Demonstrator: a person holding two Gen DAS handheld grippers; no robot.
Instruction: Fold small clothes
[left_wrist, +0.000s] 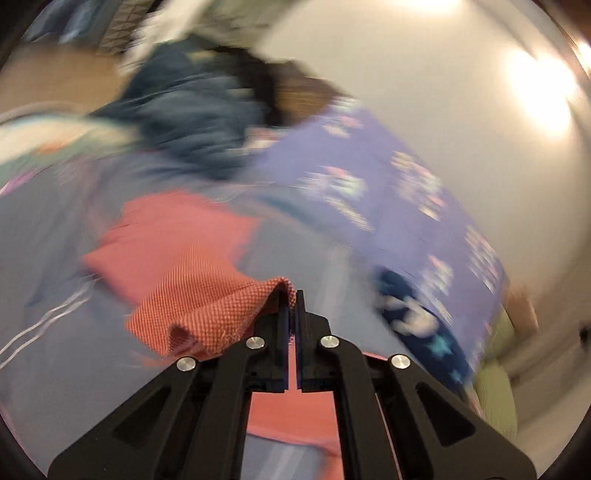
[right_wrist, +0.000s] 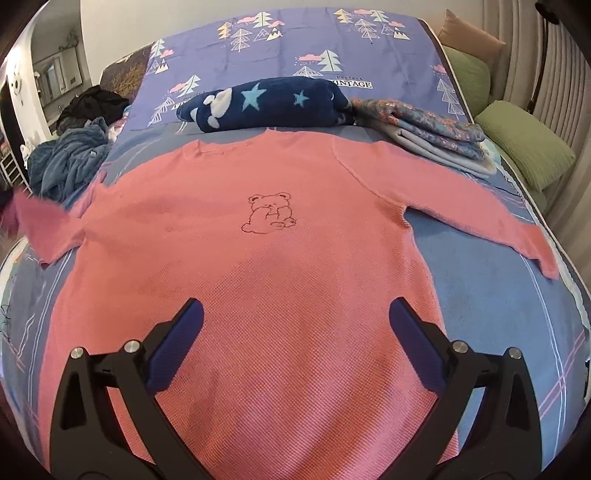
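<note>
A pink long-sleeved shirt (right_wrist: 258, 266) with a bear outline on the chest lies flat, front up, on the bed. My right gripper (right_wrist: 295, 314) is open and empty, hovering above the shirt's lower body. My left gripper (left_wrist: 292, 295) is shut on the cuff of the pink sleeve (left_wrist: 207, 306) and holds it lifted off the bed. In the right wrist view that sleeve (right_wrist: 40, 221) shows raised and blurred at the far left. The other sleeve (right_wrist: 480, 214) lies stretched out to the right.
A navy star blanket (right_wrist: 273, 103) and folded patterned cloths (right_wrist: 436, 129) lie beyond the collar. A blue garment heap (right_wrist: 66, 155) sits at the left edge. Green cushions (right_wrist: 524, 147) line the right side. The bedsheet (right_wrist: 498, 314) is blue and purple.
</note>
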